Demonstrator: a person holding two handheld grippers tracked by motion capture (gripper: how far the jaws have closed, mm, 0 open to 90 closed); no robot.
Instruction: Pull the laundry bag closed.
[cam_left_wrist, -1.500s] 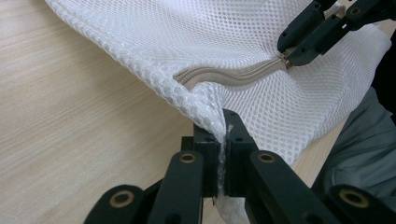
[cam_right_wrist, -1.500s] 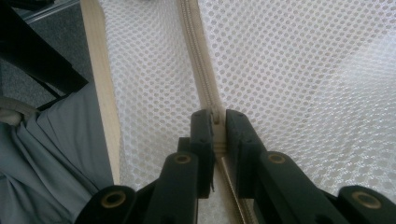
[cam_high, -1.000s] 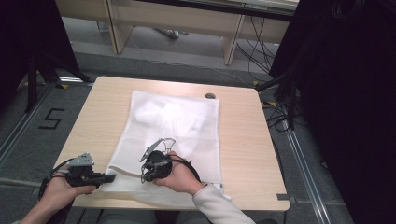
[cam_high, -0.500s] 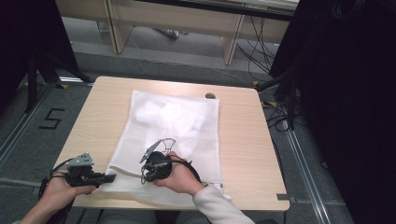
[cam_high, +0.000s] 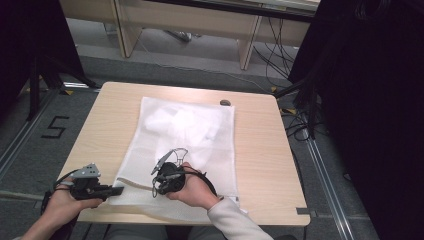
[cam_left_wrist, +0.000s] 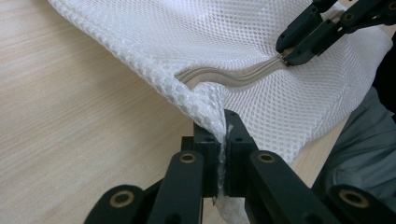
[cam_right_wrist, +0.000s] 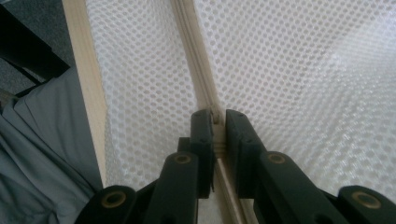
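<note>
The corner of the mesh bag (cam_left_wrist: 289, 42) was clamped by the left gripper (cam_left_wrist: 223, 128) and the zipper pull (cam_right_wrist: 215, 115) was pinched by the right gripper (cam_right_wrist: 218, 120), so the zipping was judged barely begun

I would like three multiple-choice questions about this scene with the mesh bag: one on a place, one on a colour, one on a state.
1. Where does the left gripper grip the mesh bag?
A. far edge
B. near corner, by the zipper's end
C. middle

2. What colour is the zipper?
A. beige
B. red
C. black

3. How are the right gripper's jaws?
A. wide open
B. closed on the zipper
C. off the bag

Answers: 1 B, mesh is pinched between its jaws at the corner; 2 A, the tape looks beige; 3 B, the jaws squeeze the zipper line.
</note>
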